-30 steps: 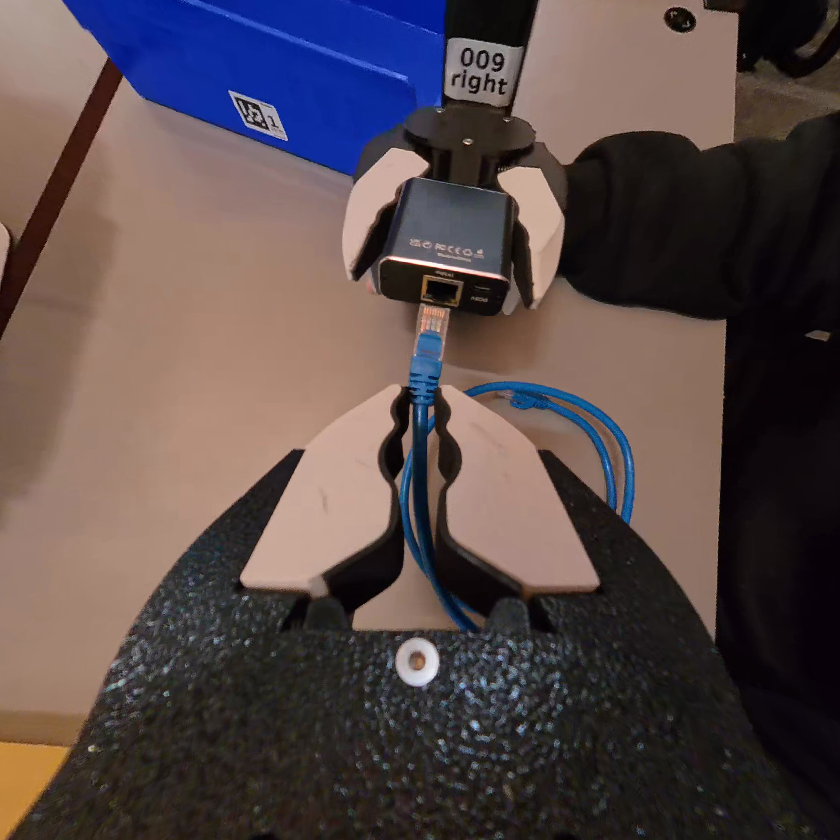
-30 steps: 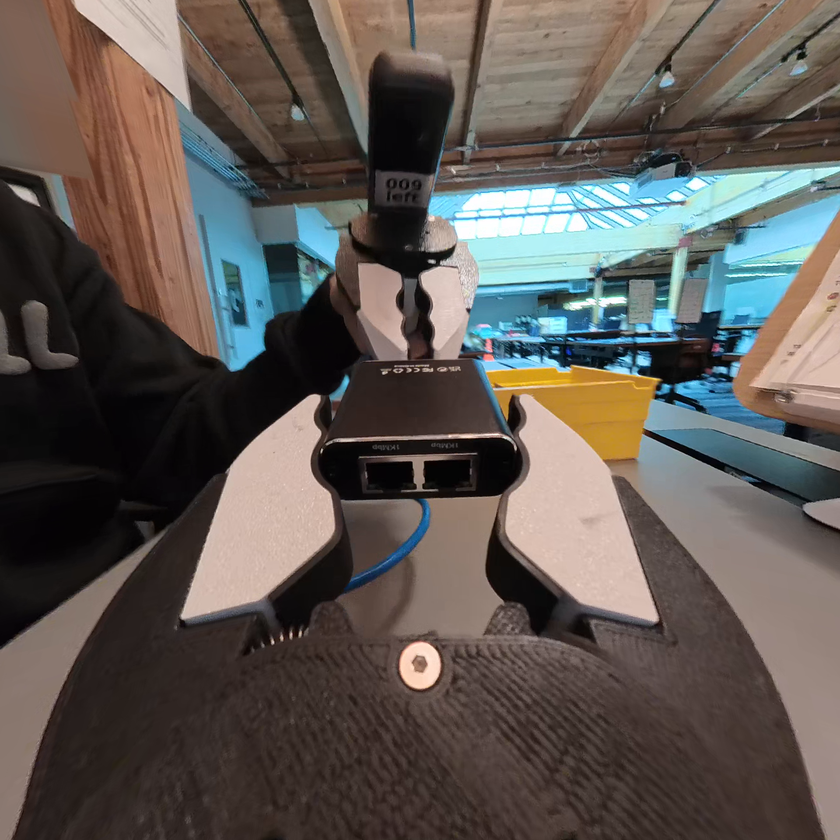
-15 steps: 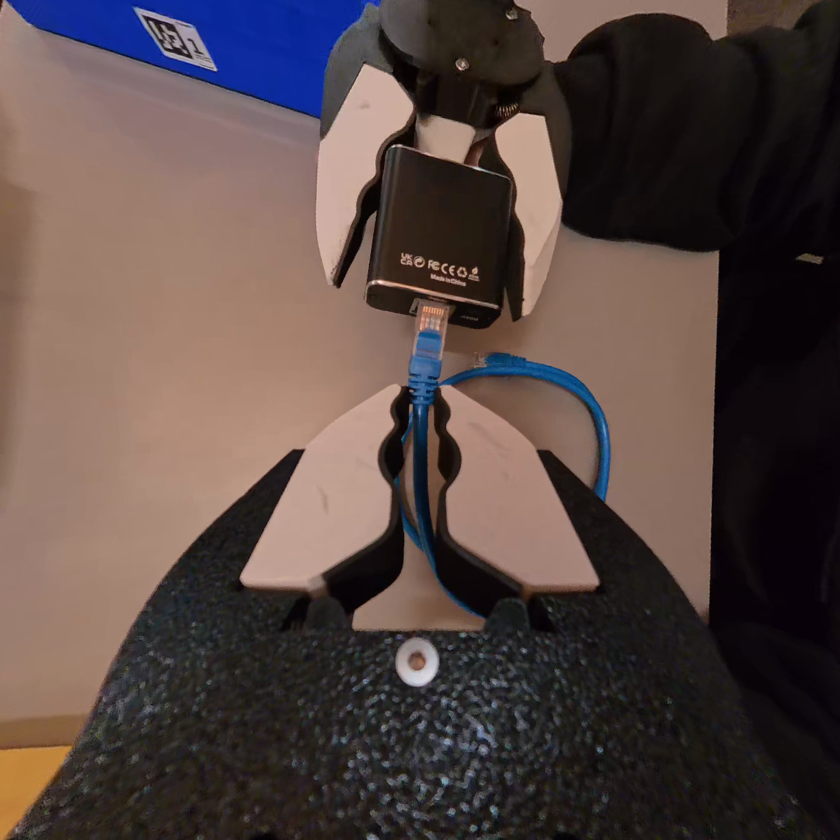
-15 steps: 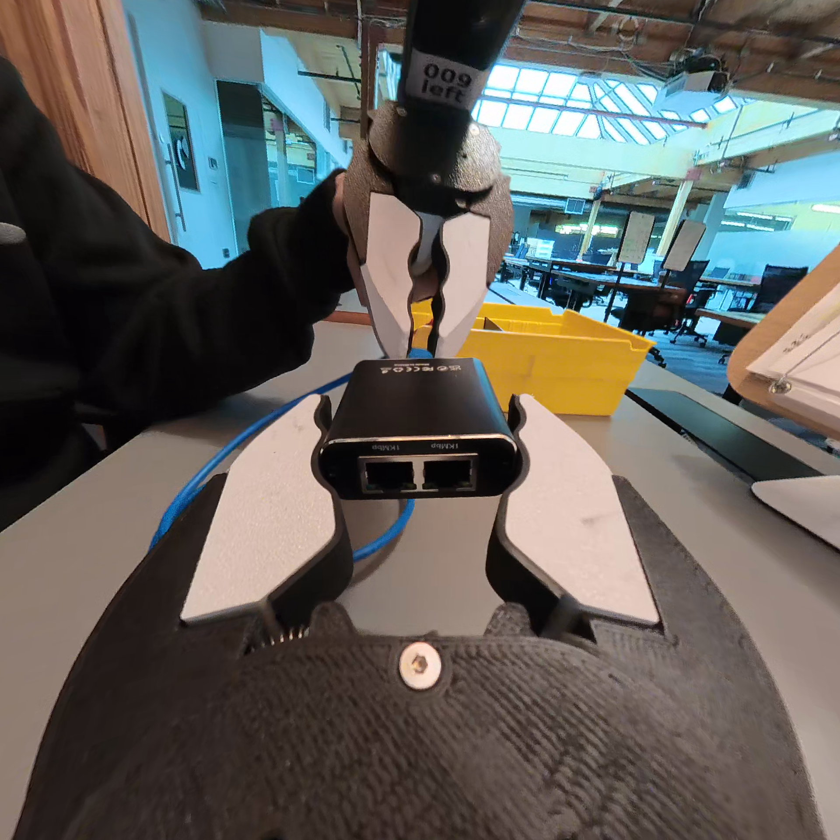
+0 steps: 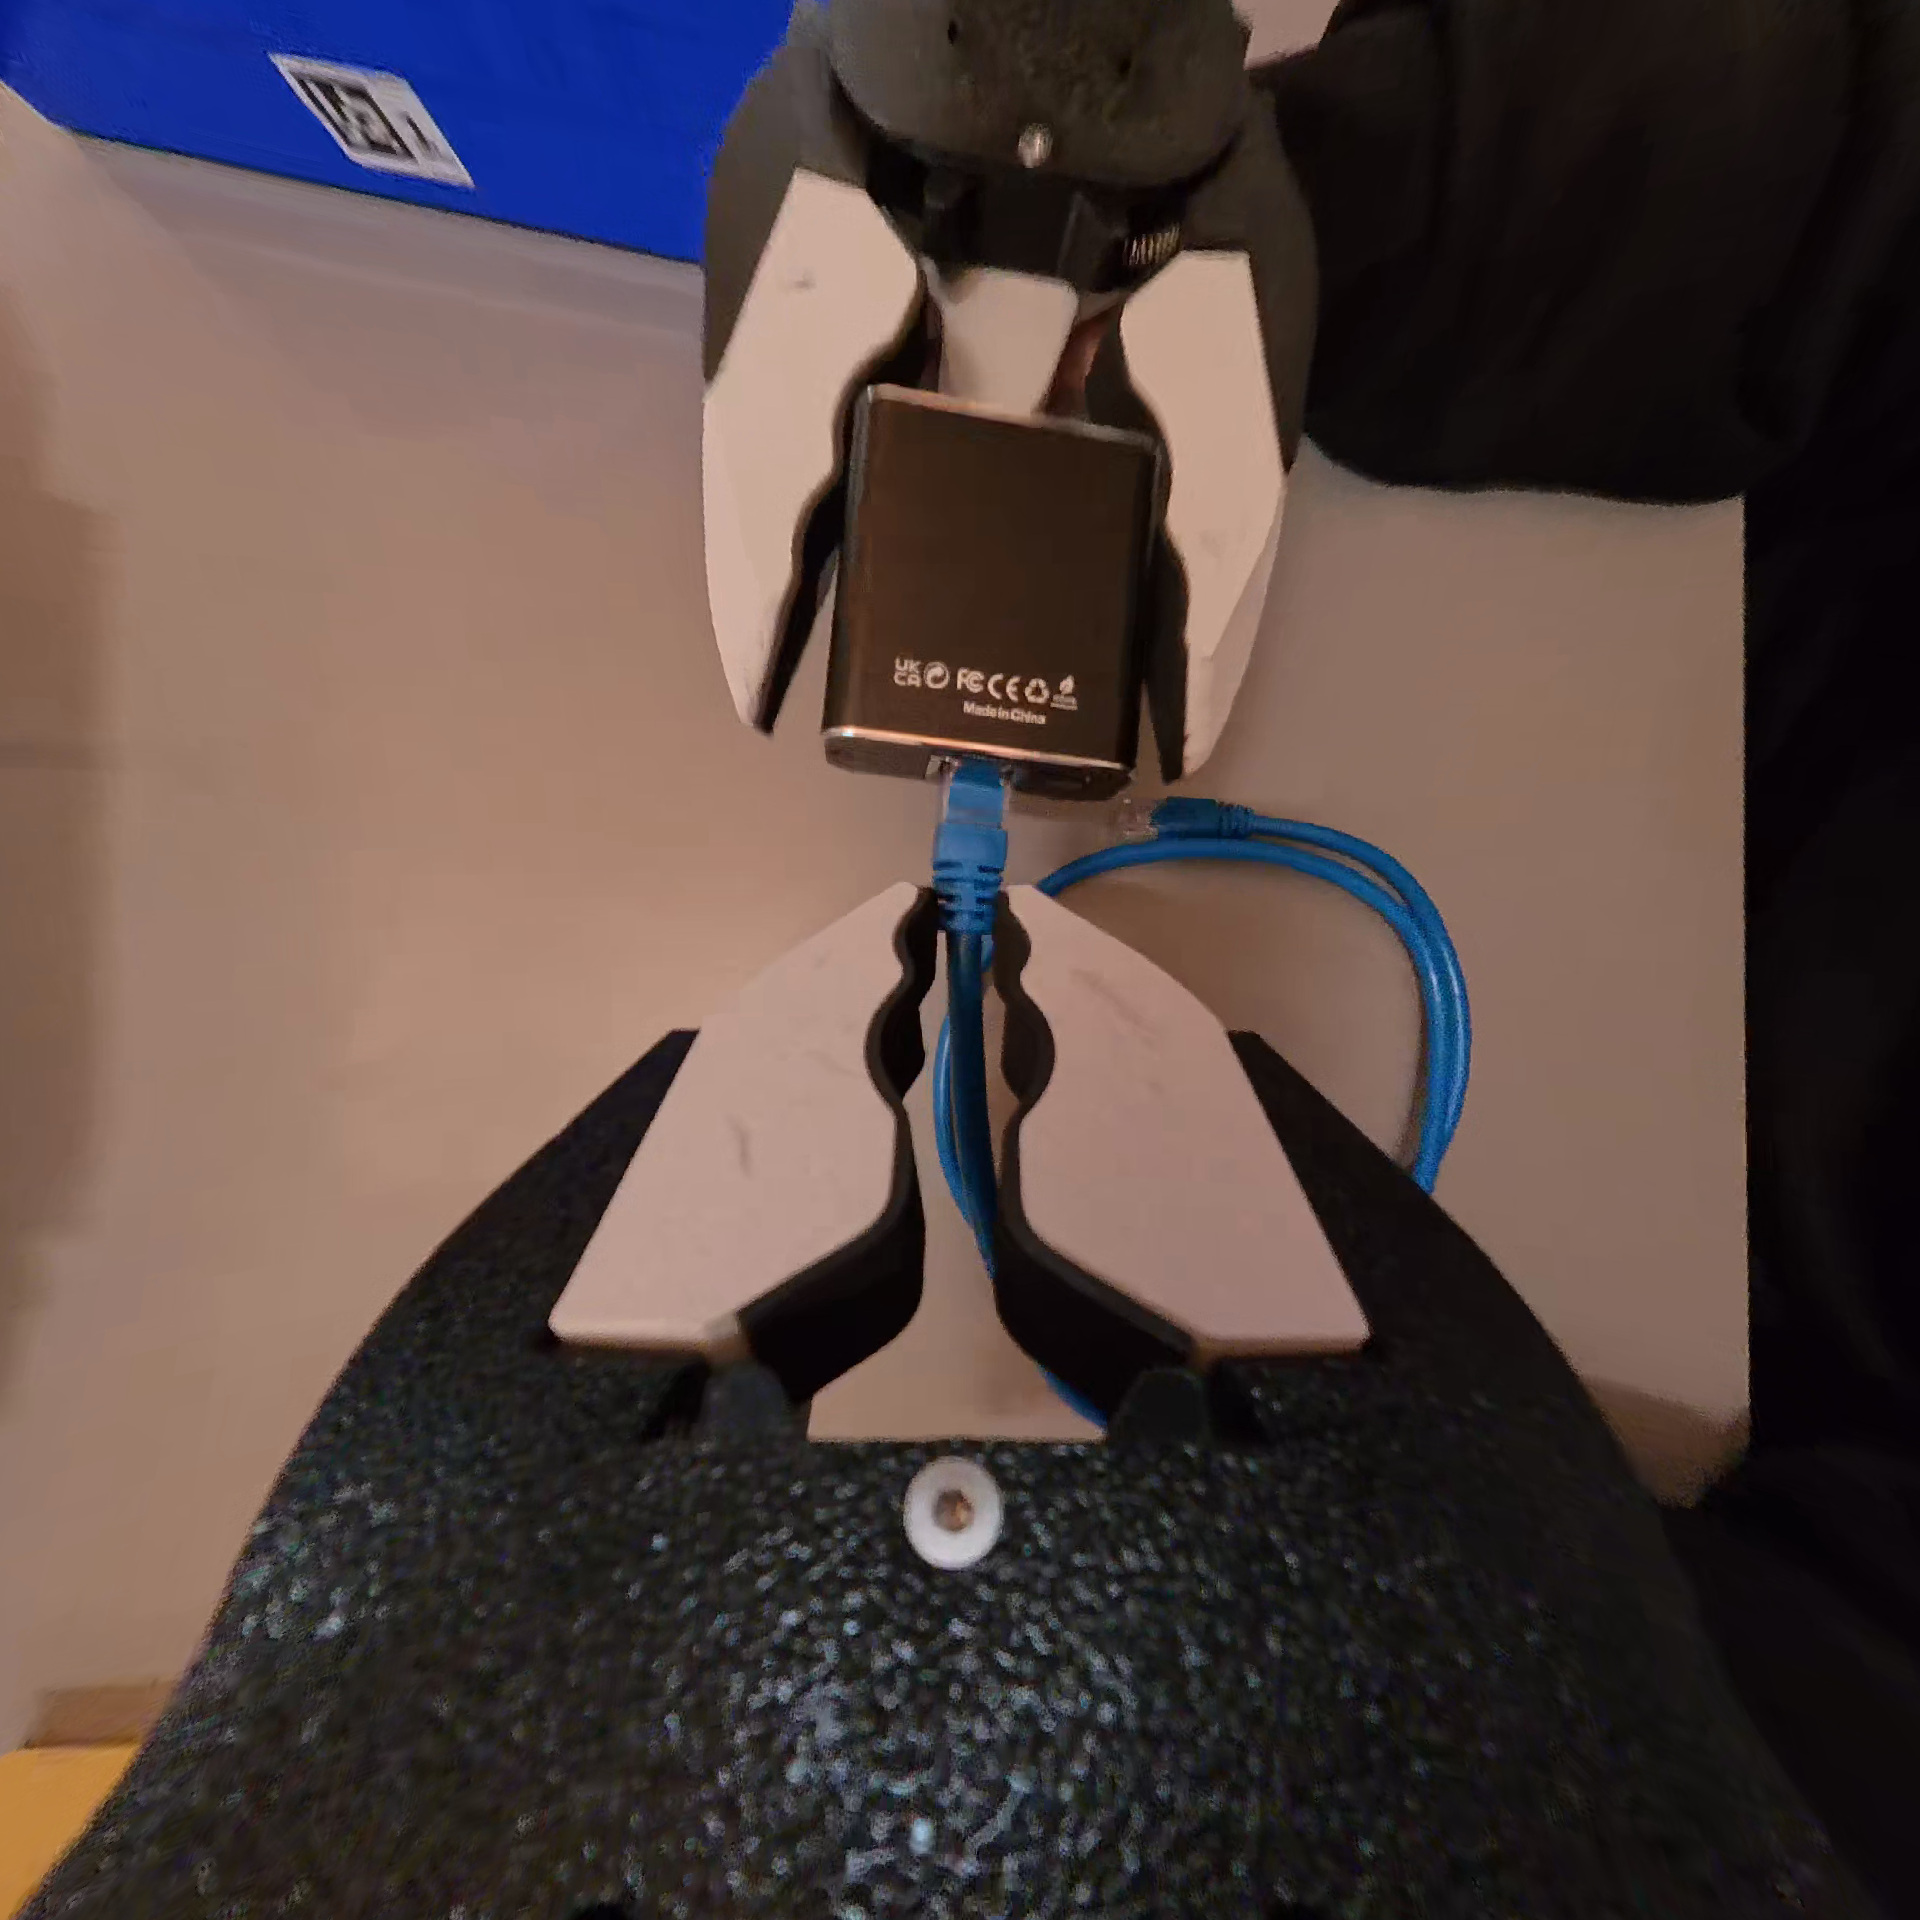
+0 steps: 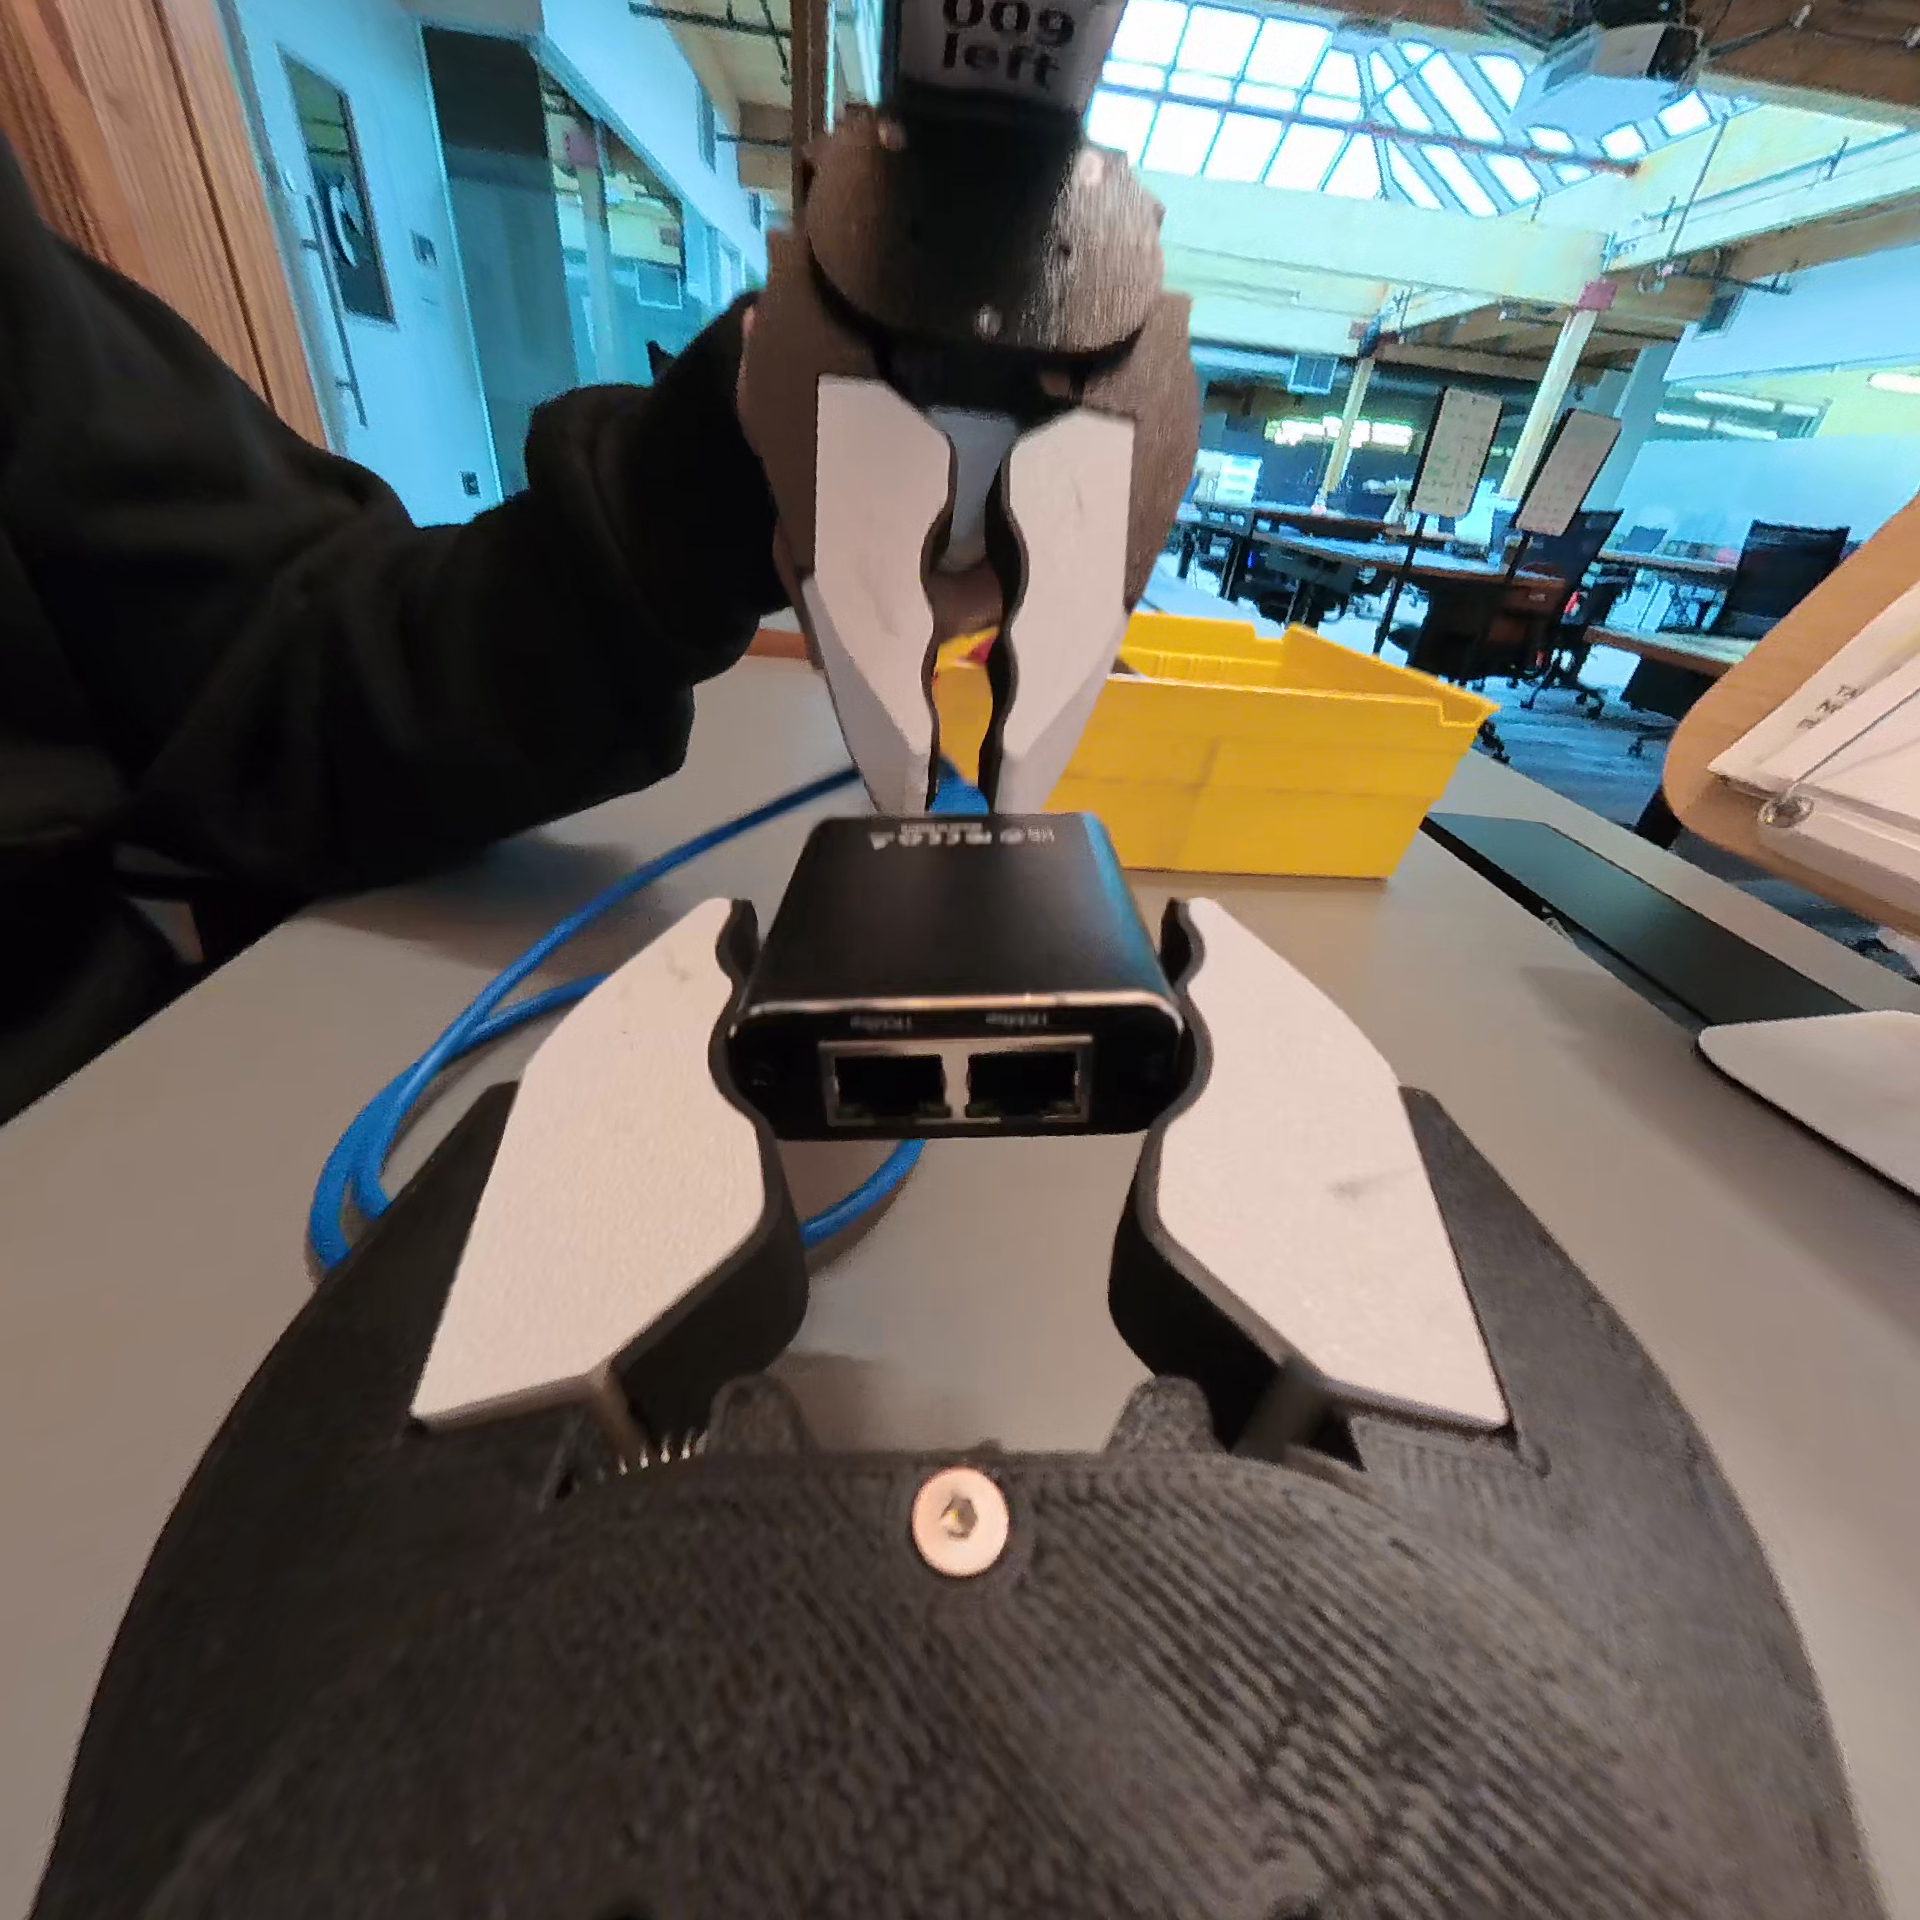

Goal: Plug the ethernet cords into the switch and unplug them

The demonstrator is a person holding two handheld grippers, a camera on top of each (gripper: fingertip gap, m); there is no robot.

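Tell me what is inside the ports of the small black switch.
The small black metal switch has two near-side ports, both empty. On its far side, the blue ethernet cable's plug sits in one port; its depth inside is hidden.

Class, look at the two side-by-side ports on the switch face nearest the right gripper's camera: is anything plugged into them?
Both empty. In the right wrist view the two ports on the switch show open, dark sockets, no plug in either.

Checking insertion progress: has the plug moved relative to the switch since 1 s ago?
Yes. The plug has gone forward into the switch port; its clear tip, outside before, is now hidden. The left gripper grips the cord.
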